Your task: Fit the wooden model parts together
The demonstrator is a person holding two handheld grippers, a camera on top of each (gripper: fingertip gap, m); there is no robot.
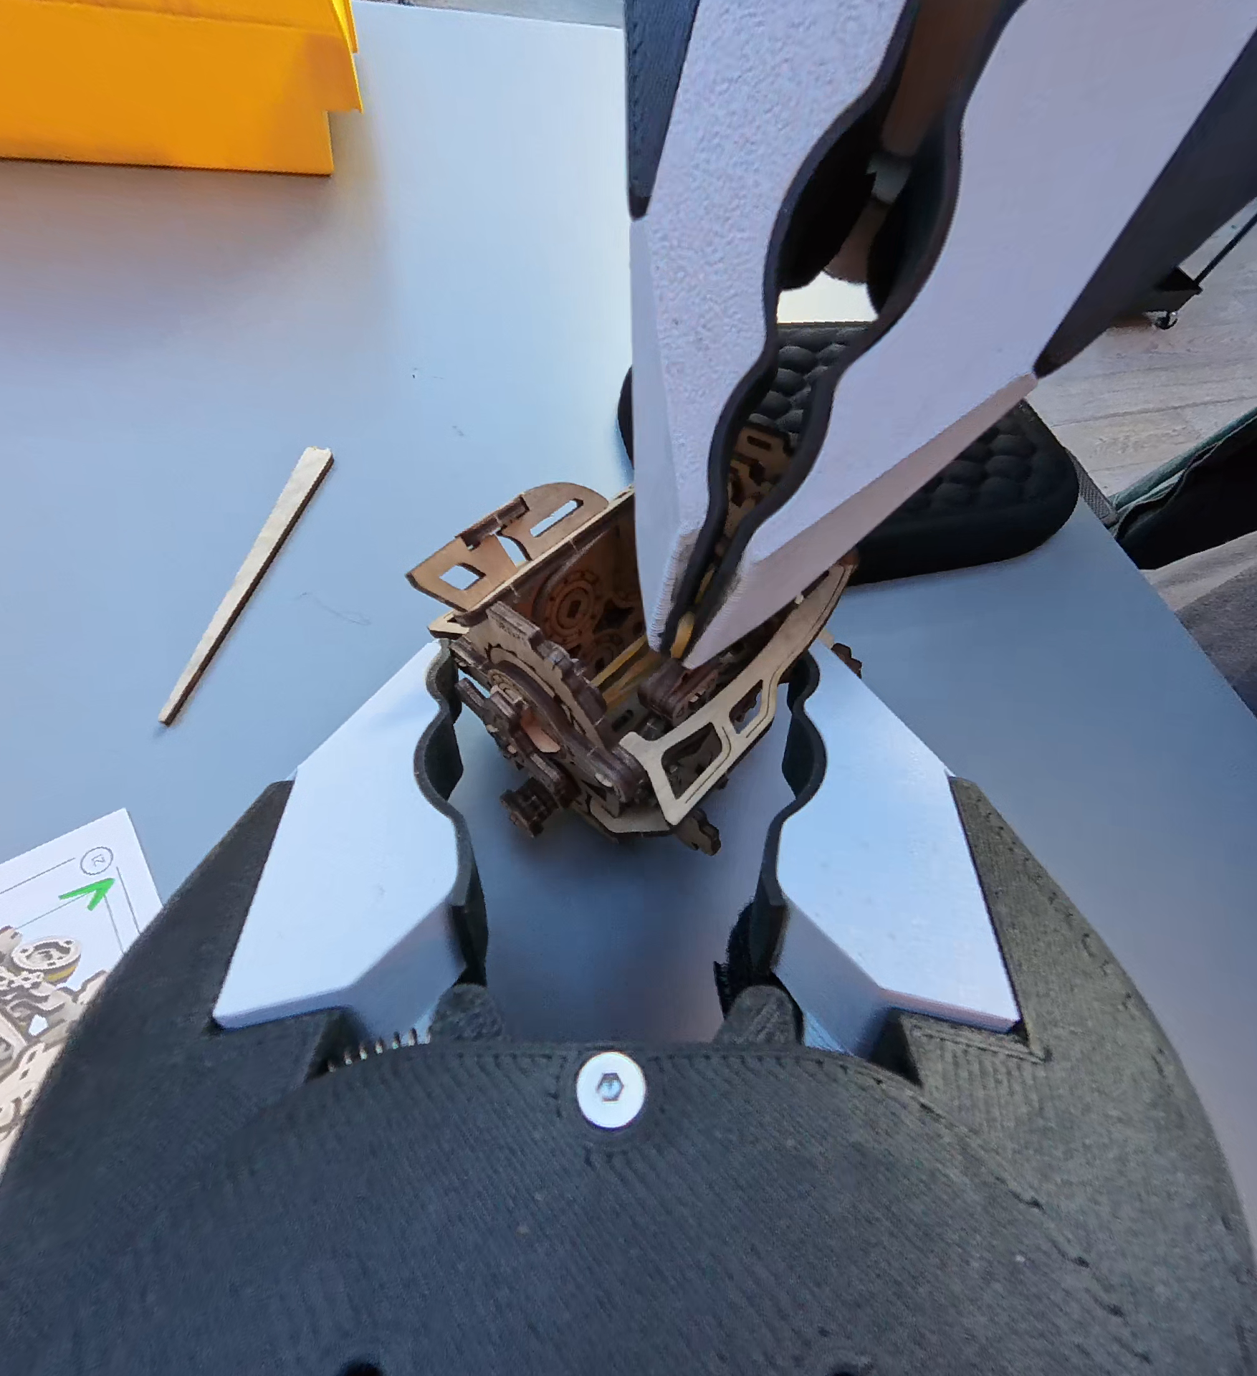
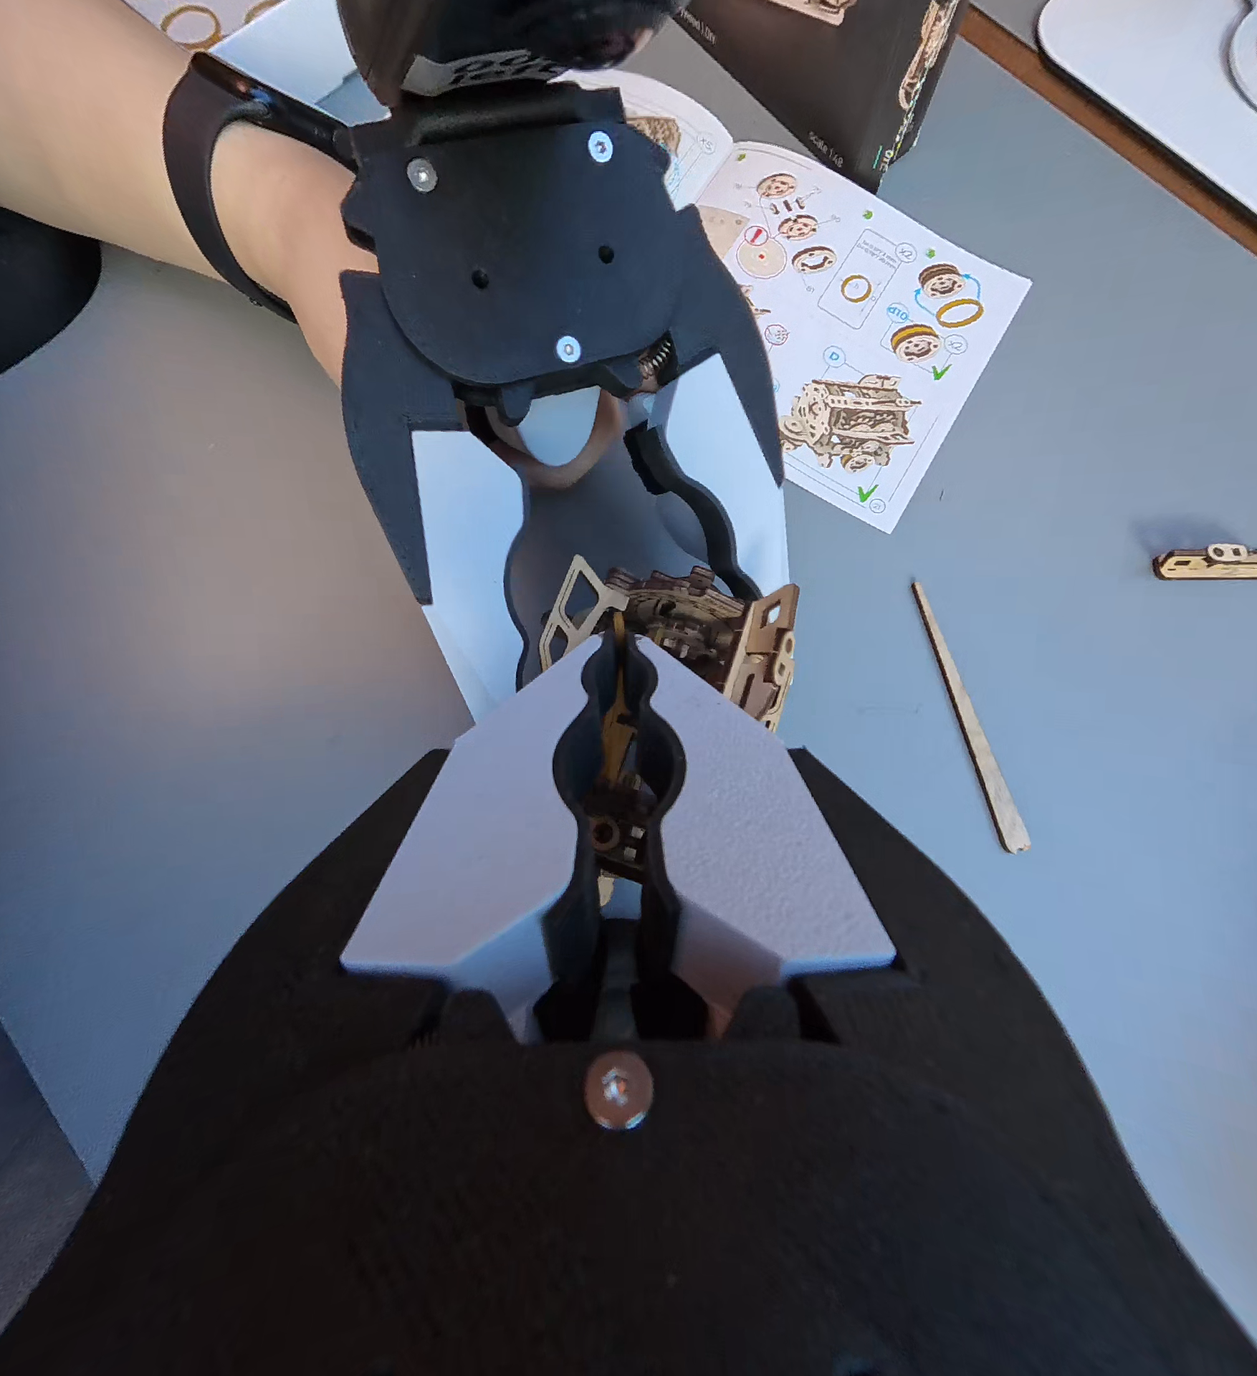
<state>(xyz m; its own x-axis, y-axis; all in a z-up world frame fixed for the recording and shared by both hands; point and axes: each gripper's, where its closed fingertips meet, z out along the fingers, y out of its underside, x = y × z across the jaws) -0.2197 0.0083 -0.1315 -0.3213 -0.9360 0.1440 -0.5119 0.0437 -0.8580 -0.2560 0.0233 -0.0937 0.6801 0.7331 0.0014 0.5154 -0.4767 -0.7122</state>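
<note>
The wooden model [image 1: 596, 670] stands on the bench [image 1: 238, 372] near its right edge, between the wide-open fingers of the left hand-held gripper [image 1: 614, 715]. From above, the right hand-held gripper [image 1: 681, 644] reaches into it, pinched on a thin yellow band [image 1: 685, 633].

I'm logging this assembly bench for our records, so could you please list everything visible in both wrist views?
Wooden model: one, brown and tan, table centre, between the left fingers.
Yellow band: one, pinched at the model.
Wooden stick: one, pale, lying flat.
Flat wooden part: one, tan, apart.
Instruction sheet: one, white.
Box: one, dark.
Yellow object: one, table corner.
Black cushion: one, table edge.
Table: one, grey.
Left gripper: open.
Right gripper: shut on the band.
</note>
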